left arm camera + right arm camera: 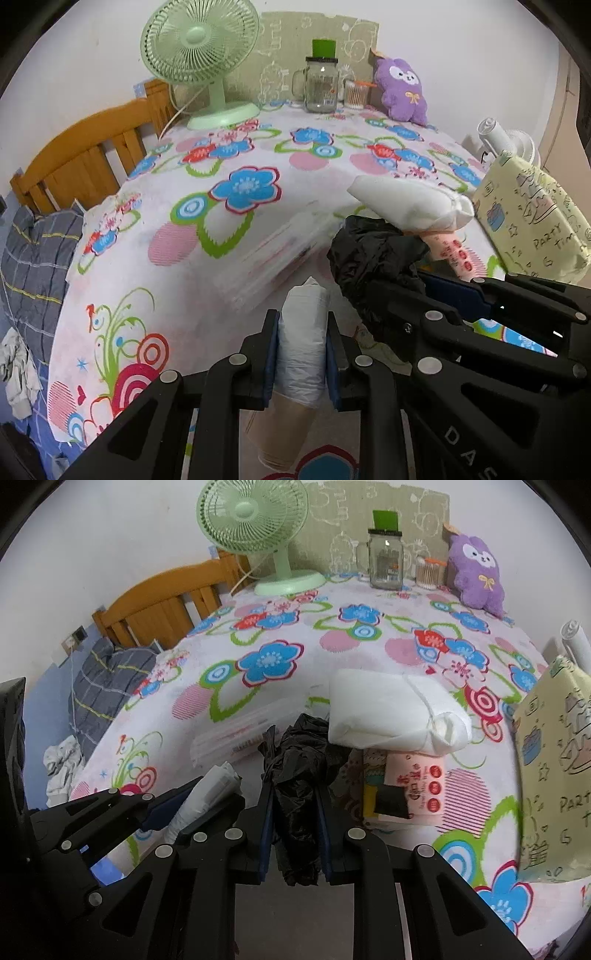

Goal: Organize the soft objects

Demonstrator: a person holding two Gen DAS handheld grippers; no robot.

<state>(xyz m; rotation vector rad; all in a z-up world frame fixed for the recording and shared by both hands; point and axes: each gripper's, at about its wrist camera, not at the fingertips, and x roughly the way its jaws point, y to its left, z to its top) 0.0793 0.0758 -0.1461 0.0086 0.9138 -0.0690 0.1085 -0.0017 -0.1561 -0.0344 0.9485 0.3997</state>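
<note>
My left gripper (301,350) is shut on a rolled white plastic bag (301,332), held above the flowered tablecloth (221,229). My right gripper (297,812) is shut on a crumpled black plastic bag (299,771). The black bag (369,251) and the right gripper show at the right in the left wrist view. The left gripper with the white bag (207,794) shows at the lower left in the right wrist view. A white soft pack (395,712) lies on pink packets (417,786) just beyond the black bag.
A clear plastic box (229,738) lies on the cloth ahead. A yellow "Party" bag (554,768) stands at the right. A green fan (258,528), glass jar (384,561), cotton swab tub (428,572) and purple plush (476,572) line the far edge. A wooden bed frame (162,605) is left.
</note>
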